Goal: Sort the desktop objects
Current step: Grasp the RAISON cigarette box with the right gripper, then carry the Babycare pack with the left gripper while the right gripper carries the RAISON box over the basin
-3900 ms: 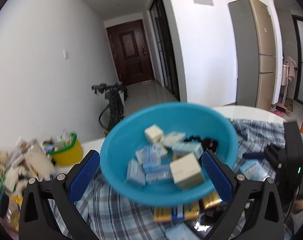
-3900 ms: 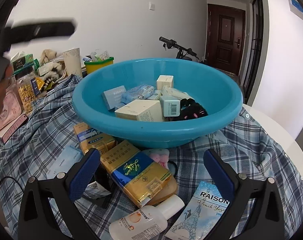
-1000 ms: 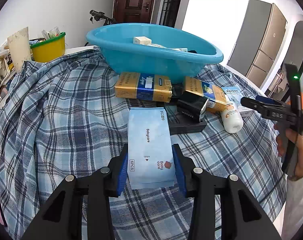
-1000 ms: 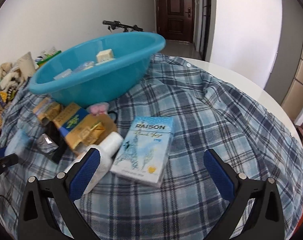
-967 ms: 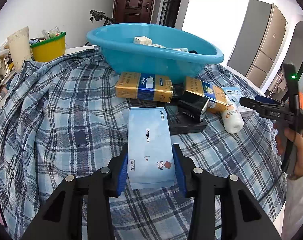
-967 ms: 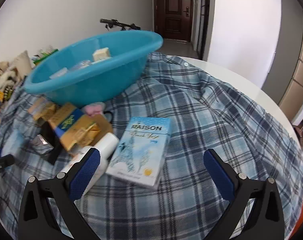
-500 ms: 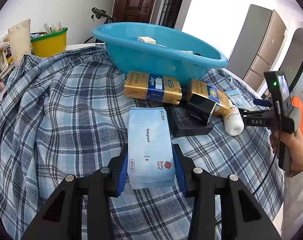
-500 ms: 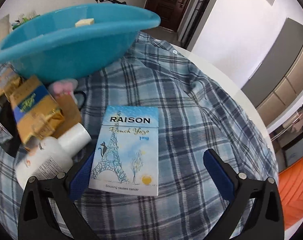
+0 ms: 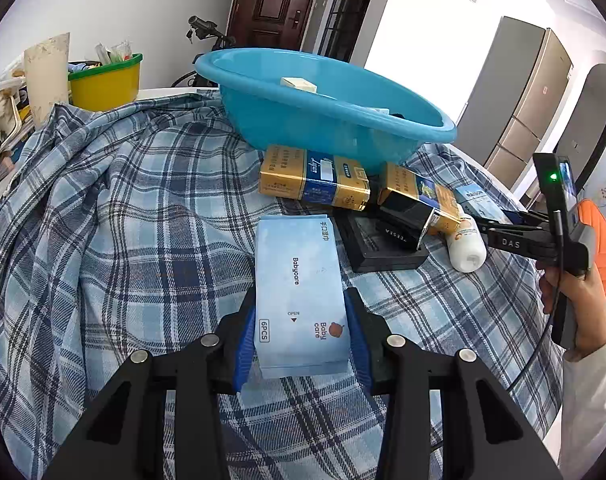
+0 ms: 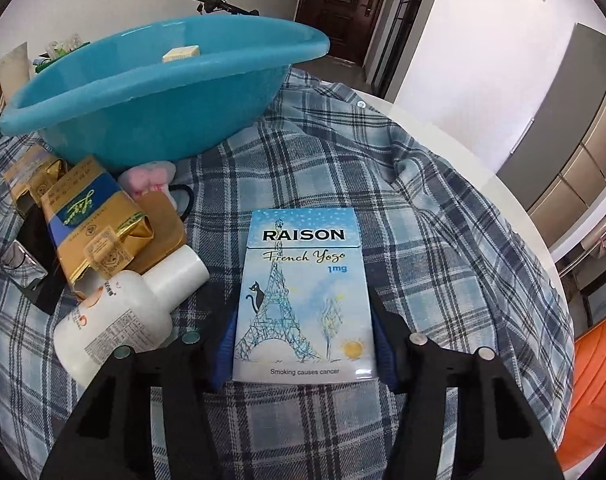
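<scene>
My left gripper (image 9: 301, 332) is shut on a light blue Babycare wipes pack (image 9: 299, 292) that lies lengthwise over the plaid cloth. My right gripper (image 10: 303, 344) is shut on a blue RAISON cigarette box (image 10: 303, 296) lying on the cloth; it also shows in the left wrist view (image 9: 503, 236) at the right. A blue plastic basin (image 9: 323, 100) holding small boxes stands at the back, also seen in the right wrist view (image 10: 159, 88).
Two gold and blue cartons (image 9: 315, 178), a black box (image 9: 387, 240) and a white bottle (image 10: 131, 312) lie in front of the basin. A pink soft item (image 10: 151, 174) sits under the basin's edge. A yellow tub (image 9: 103, 84) stands far left. The table edge (image 10: 463, 152) curves at right.
My right gripper has moved down onto the RAISON box and closed from wide open to shut on it. My left gripper stays shut on the wipes pack.
</scene>
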